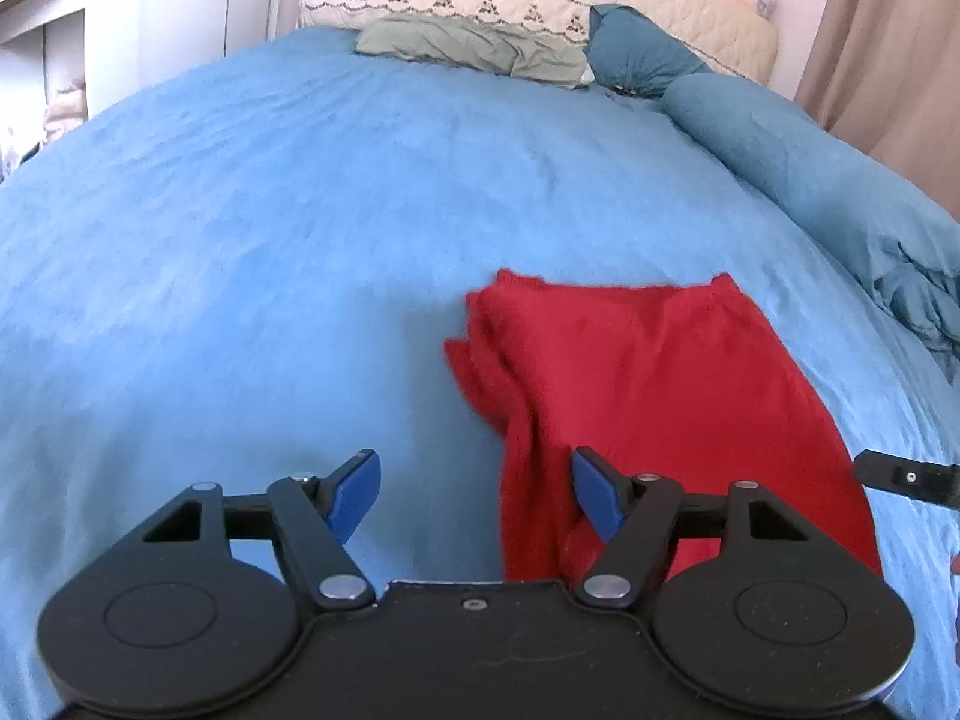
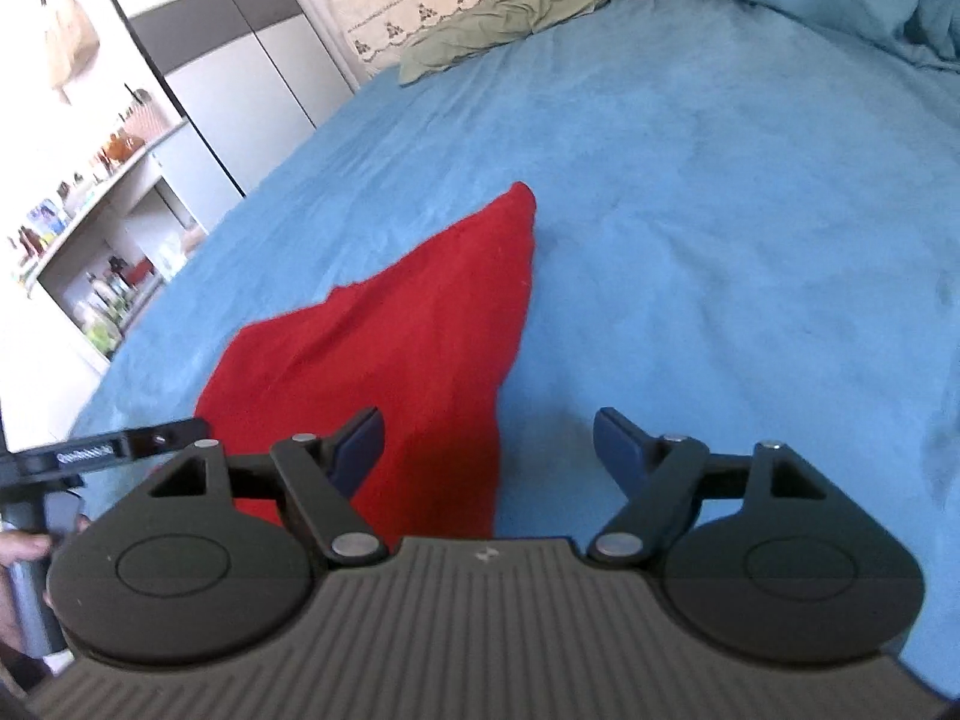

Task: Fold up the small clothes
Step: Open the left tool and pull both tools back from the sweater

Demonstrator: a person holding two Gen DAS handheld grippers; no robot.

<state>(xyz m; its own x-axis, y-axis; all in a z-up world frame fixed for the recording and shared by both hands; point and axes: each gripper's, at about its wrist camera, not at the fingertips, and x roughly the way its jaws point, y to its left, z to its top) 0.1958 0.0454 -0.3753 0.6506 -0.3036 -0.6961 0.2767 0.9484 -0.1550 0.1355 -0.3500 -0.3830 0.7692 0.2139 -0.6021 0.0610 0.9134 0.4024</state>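
The red knit garment (image 1: 648,396) lies on the blue bedspread (image 1: 300,240), ahead of the left gripper (image 1: 474,492) and off to its right. From the left wrist view it looks already doubled over lengthwise, with a bunched flap along the edge nearest that gripper's centre line. The jaws stand wide apart and hold nothing; the right finger (image 1: 594,498) hangs over the near edge of the cloth, though I cannot tell whether it touches. My guess is it hovers there to take that edge for another fold. Far ahead lie a green cloth (image 1: 474,48) and teal pillows (image 1: 780,144), well apart from the work.

From the right wrist view, the red knit garment (image 2: 384,348) sits ahead and to the left of the right gripper (image 2: 486,450), running up to a point further out. This gripper is also spread wide and empty, its left finger (image 2: 360,450) over the cloth's near end and its right finger over bare bedspread (image 2: 720,240). Both tools straddling opposite near edges suggests a two-handed pinch is being lined up. Part of the other gripper's frame (image 2: 108,450) shows at far left.
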